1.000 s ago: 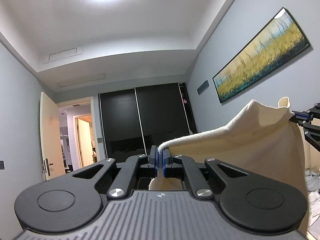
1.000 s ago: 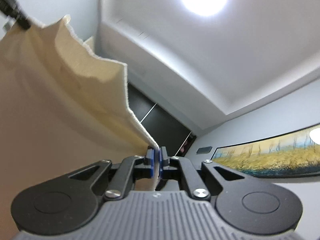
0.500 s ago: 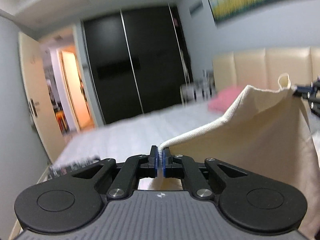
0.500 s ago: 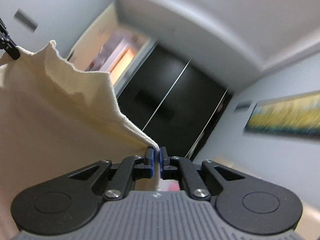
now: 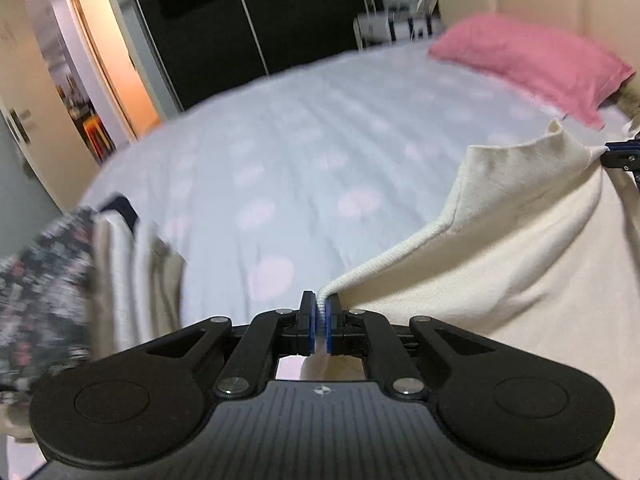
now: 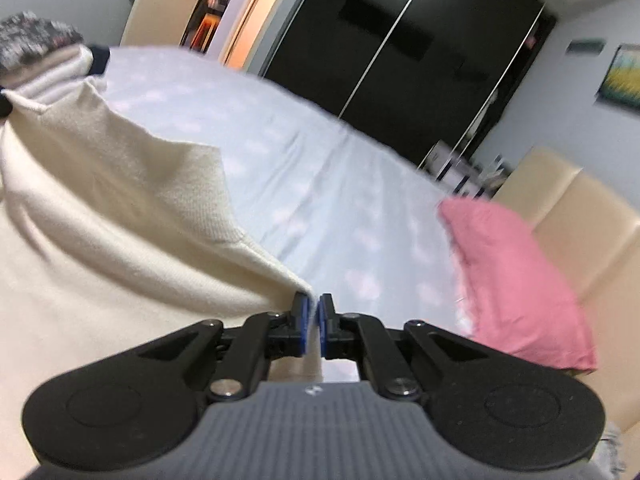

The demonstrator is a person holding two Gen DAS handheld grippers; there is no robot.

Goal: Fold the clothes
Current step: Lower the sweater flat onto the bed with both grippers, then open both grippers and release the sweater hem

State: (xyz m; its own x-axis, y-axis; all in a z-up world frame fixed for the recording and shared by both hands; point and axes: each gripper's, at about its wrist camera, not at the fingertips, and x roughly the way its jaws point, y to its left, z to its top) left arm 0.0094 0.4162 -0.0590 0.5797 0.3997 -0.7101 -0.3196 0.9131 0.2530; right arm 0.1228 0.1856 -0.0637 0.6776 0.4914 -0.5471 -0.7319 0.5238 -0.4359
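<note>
A cream knit garment [image 5: 500,248] hangs stretched between my two grippers above the bed. My left gripper [image 5: 319,312] is shut on one corner of its top edge. My right gripper [image 6: 313,312] is shut on the other corner; the cloth [image 6: 100,208] spreads away to the left in the right wrist view. The right gripper also shows at the right edge of the left wrist view [image 5: 624,154], pinching the far corner. The garment's lower part is hidden below both views.
A bed with a pale blue spotted sheet [image 5: 304,152] lies ahead. A pink pillow [image 5: 532,60] sits by the beige headboard [image 6: 580,216]. A stack of folded clothes [image 5: 80,272] lies at the left. Dark wardrobe doors [image 6: 400,48] and an open door [image 5: 112,60] stand beyond.
Both grippers have tilted down from facing the ceiling and wall to facing the bed, carrying the cream garment down with them. Both stay shut on its corners.
</note>
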